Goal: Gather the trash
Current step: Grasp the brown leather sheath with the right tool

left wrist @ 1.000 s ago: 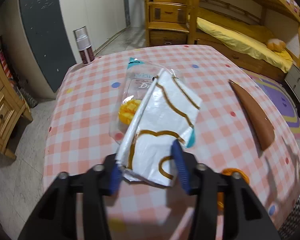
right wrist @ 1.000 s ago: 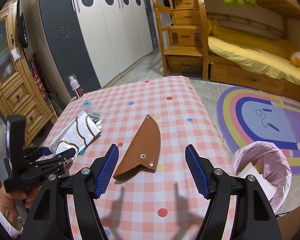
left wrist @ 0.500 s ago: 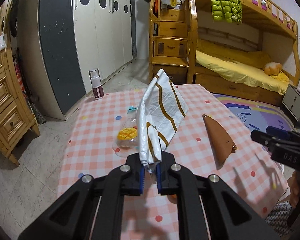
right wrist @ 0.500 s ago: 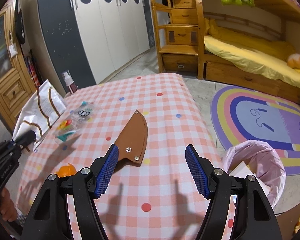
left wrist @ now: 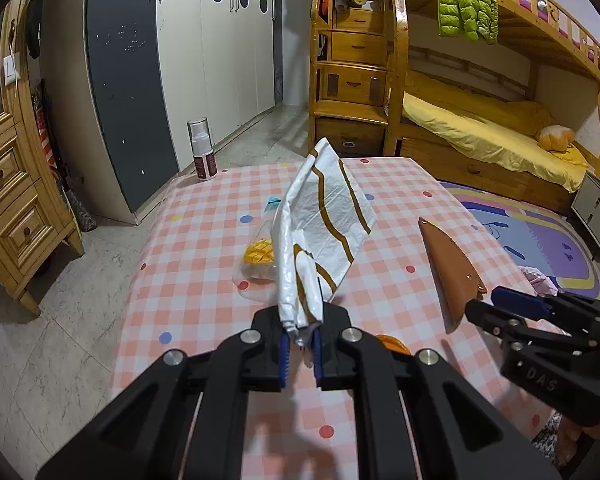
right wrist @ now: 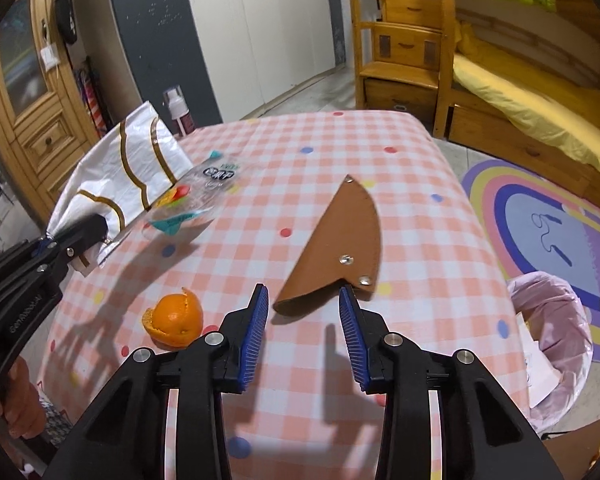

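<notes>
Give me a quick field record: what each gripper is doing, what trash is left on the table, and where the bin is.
left gripper: shut on white wrapper, lifted off table
right gripper: closing, nothing between jaws, near brown sheath
trash on table: orange peel, clear snack bag
bin: pink-lined, on floor right of table

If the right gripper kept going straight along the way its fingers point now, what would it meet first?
Most likely the brown leather sheath: its wide end lies just beyond the right gripper, whose jaws are closing with nothing yet between them. Depth is unclear, so it might touch the checked tablecloth just short of the sheath.
</notes>
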